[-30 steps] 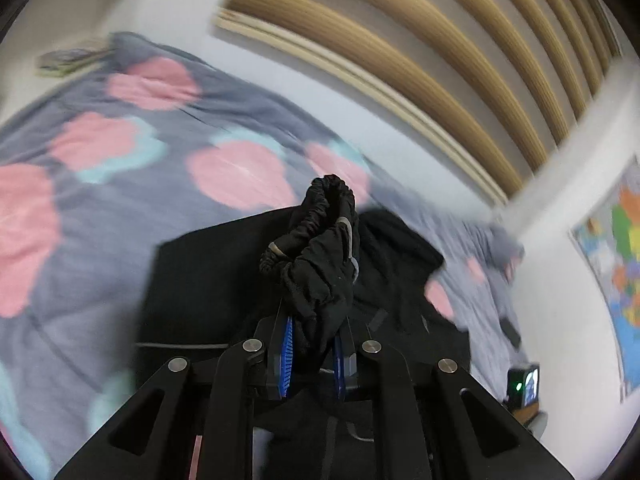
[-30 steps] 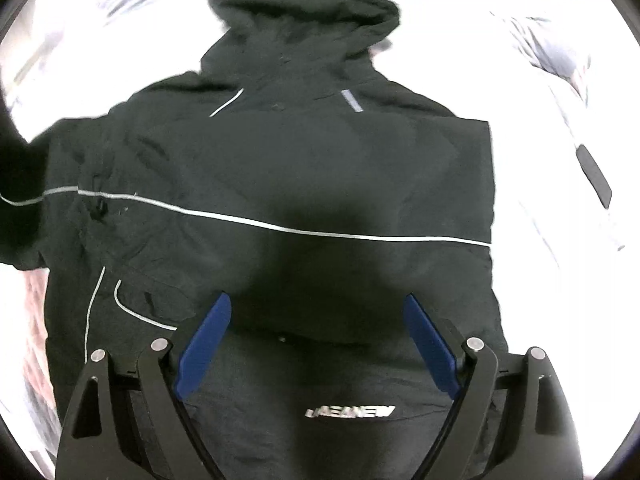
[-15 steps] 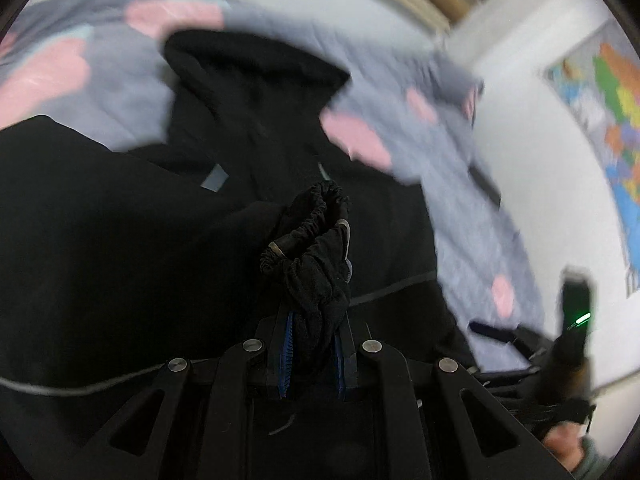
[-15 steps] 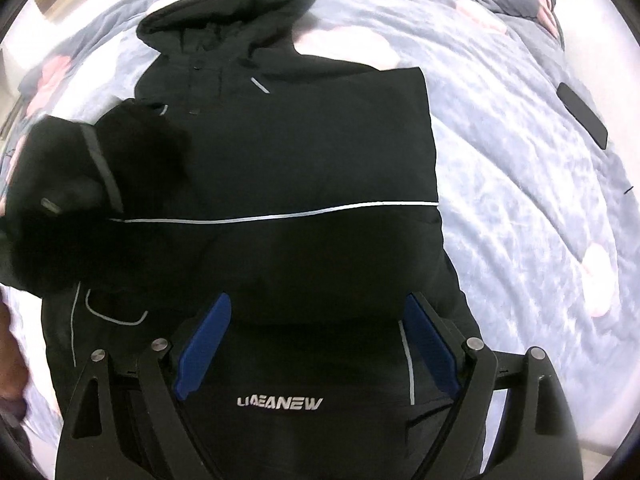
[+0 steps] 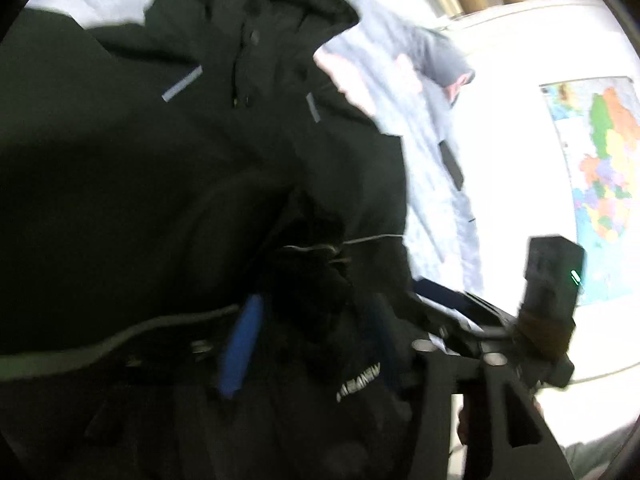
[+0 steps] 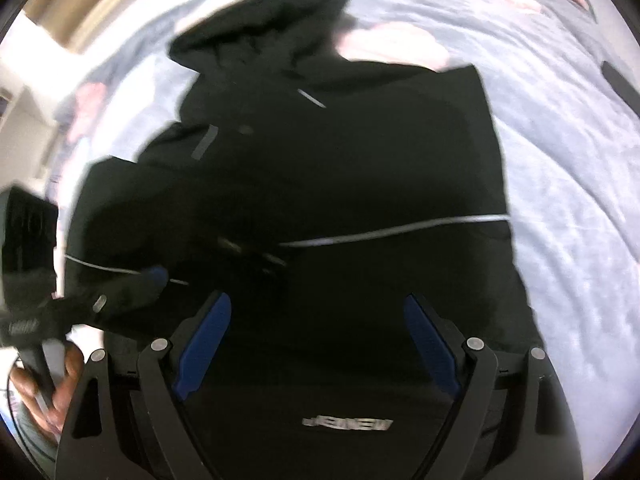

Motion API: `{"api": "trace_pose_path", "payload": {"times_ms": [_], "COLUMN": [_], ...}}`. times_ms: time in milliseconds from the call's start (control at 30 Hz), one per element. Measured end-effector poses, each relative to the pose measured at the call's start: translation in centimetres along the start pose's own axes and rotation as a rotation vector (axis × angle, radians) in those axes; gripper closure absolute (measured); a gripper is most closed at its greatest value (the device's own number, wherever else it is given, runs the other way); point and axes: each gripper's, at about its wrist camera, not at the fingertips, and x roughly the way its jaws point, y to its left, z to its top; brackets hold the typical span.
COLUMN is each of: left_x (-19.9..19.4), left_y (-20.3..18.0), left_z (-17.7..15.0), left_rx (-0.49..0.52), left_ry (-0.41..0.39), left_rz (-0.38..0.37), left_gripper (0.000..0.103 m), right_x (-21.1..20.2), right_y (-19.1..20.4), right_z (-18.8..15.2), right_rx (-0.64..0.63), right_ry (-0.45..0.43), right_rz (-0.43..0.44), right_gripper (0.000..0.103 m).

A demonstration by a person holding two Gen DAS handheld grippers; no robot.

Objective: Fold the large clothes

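Across the middle of the grey bedspread [image 6: 560, 160] lies our black jacket [image 6: 360, 160], hood toward the far edge. Our left gripper [image 5: 308, 340] has its blue fingers parted, a bunched sleeve cuff [image 5: 312, 280] loose between them. Our right gripper [image 6: 316, 344] hangs spread wide over the hem.

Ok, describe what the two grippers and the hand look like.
Both the left gripper and the right gripper have black linkage frames with silver pivot bolts and blue finger pads. A bare hand grips a grey handle; no sleeve or cables visible.
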Motion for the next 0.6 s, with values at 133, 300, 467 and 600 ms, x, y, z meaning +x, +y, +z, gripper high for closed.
{"api": "trace_pose_path", "payload": {"times_ms": [133, 300, 467, 600], "left_x": [-3.7, -7.6, -10.6, -12.3], "left_y": [0.2, 2.2, 3.2, 3.2], "left_z": [-1.7, -3.4, -3.5, -3.0], "left_rx": [-0.024, -0.103, -0.131, -0.112], "left_ry": [-0.059, -0.14, -0.204, -0.24], "left_rz": [-0.017, 0.018, 0.044, 0.112], "left_gripper": [0.028, 0.028, 0.028, 0.028], "right_x": [0.6, 3.8, 8.5, 8.8], "right_y": [1.0, 0.9, 0.7, 1.8], "right_z": [0.4, 1.1, 2.0, 2.1], "right_rx": [-0.007, 0.063, 0.196, 0.192], "right_ry": [0.002, 0.057, 0.155, 0.169], "right_rz": [0.071, 0.128, 0.251, 0.272], "right_gripper": [0.012, 0.012, 0.017, 0.062]}}
